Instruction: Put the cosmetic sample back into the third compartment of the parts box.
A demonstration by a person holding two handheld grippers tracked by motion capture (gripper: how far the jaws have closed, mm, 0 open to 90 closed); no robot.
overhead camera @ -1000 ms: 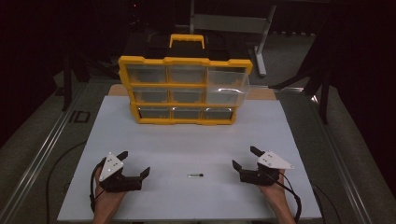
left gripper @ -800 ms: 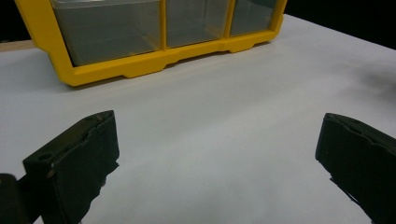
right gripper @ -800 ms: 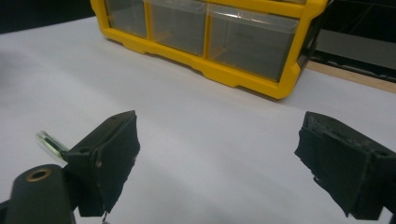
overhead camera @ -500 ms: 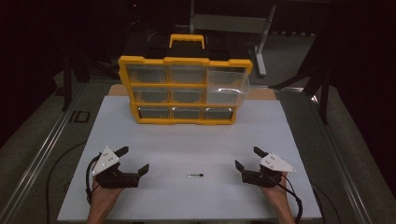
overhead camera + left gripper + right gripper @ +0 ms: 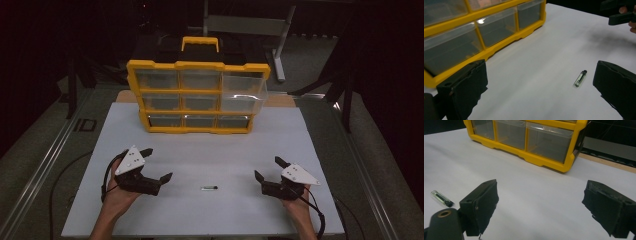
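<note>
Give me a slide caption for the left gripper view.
Open black tongs frame a small clear glass vial with a black cap lying on the white table, beside the yellow plastic drawer organiser.

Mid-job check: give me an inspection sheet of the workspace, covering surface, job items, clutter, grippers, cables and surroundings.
Surface: white board on the table, flat.
Job's things: small glass vial with a dark cap, lying on its side between the grippers, untouched.
Clutter: yellow drawer organizer at the far edge; its upper right drawer sticks out.
Grippers: left gripper and right gripper both open, holding nothing, apart from the vial.
Cables: black cable loops at the left hand; another trails from the right gripper.
Surroundings: dark; metal frame behind.
</note>
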